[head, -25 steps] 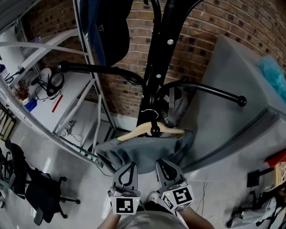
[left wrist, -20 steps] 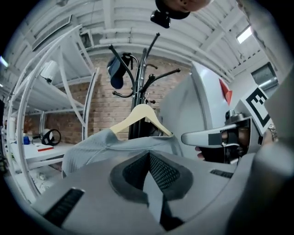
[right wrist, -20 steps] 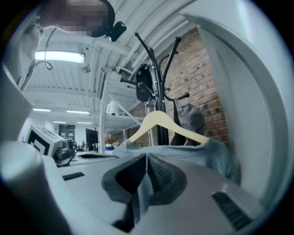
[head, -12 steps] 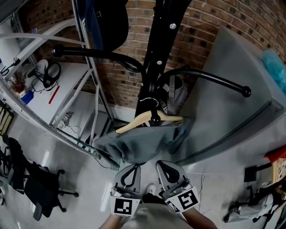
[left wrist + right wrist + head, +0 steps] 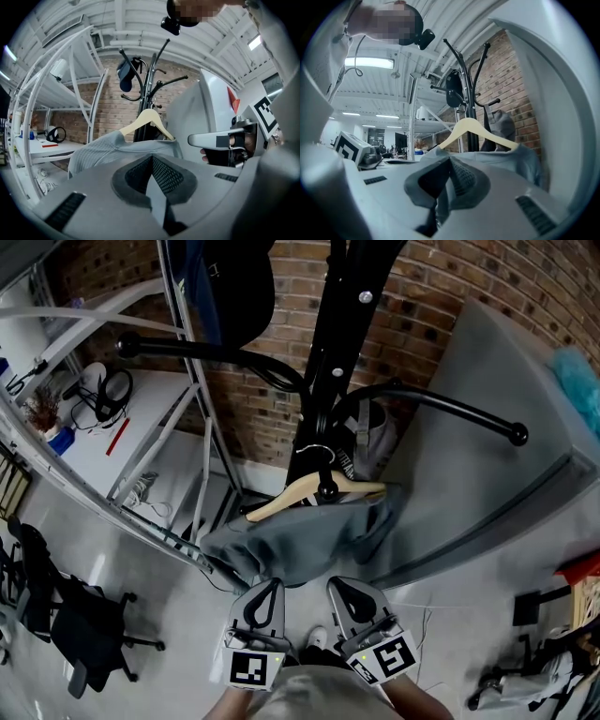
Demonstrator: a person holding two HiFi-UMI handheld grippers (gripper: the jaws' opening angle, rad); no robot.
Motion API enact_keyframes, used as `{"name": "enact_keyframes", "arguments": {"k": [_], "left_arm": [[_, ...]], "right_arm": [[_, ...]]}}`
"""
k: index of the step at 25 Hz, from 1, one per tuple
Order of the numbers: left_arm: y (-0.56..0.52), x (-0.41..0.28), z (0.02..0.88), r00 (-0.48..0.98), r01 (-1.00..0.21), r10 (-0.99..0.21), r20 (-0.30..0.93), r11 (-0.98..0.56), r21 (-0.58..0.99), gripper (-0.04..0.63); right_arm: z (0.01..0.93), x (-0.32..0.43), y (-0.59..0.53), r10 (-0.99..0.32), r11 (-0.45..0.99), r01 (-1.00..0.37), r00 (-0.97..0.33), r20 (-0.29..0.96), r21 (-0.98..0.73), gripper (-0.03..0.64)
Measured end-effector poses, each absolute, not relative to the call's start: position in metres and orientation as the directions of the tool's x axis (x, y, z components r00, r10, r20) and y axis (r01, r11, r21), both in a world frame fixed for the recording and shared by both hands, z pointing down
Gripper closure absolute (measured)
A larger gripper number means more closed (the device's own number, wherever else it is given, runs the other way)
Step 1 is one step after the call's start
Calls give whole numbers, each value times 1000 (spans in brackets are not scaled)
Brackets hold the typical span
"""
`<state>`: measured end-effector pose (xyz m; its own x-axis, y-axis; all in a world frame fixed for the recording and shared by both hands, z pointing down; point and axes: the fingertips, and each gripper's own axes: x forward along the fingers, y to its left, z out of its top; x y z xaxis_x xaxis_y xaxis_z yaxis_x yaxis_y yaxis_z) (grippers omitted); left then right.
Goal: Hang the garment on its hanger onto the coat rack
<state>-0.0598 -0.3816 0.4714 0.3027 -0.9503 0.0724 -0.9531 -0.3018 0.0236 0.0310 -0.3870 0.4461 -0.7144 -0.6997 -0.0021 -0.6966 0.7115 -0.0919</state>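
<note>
Head view, looking steeply down: the grey garment (image 5: 300, 545) is draped over a pale wooden hanger (image 5: 314, 491), and the hanger hangs low on the black coat rack (image 5: 342, 324), its metal hook close against the pole. Which peg carries the hook I cannot make out. The rack stands in front of a brick wall (image 5: 441, 287), with its curved arms reaching out to both sides.

Both grippers sit just under the lower edge of the garment, side by side and close to the person's body. The left gripper (image 5: 264, 589) points up at the cloth, and in the left gripper view its fingers (image 5: 161, 176) are pressed together with nothing between them; the garment shows beyond the tips. The right gripper (image 5: 345, 589) is the same: in the right gripper view its fingers (image 5: 461, 178) meet, empty, with hanger and grey cloth ahead of them.

To the left a white metal shelf frame (image 5: 192, 381) slants past a white desk (image 5: 127, 451) with headphones (image 5: 114, 390) lying on it. A dark office chair (image 5: 84, 634) stands on the floor at lower left.
</note>
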Motion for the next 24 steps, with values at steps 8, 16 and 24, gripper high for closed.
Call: {"name": "enact_keyframes", "arguments": {"k": [8,16,24], "left_arm": [[-382,-51,471,315,-949,-946,73,-315,8,592],[-379,-47,471,309,-951,-948,74,-310,-7,592],[-377,-48,472,300,-953,-950,82,-302,-7,592]], "right_arm": [[453,36,-389,-701,708,-699,-713,23,-102,595],[456,40,-389,-695,713,-693,-718,26,-108,595],[457,35,-384,-674,732,-673,-738,34,-107,595]]}}
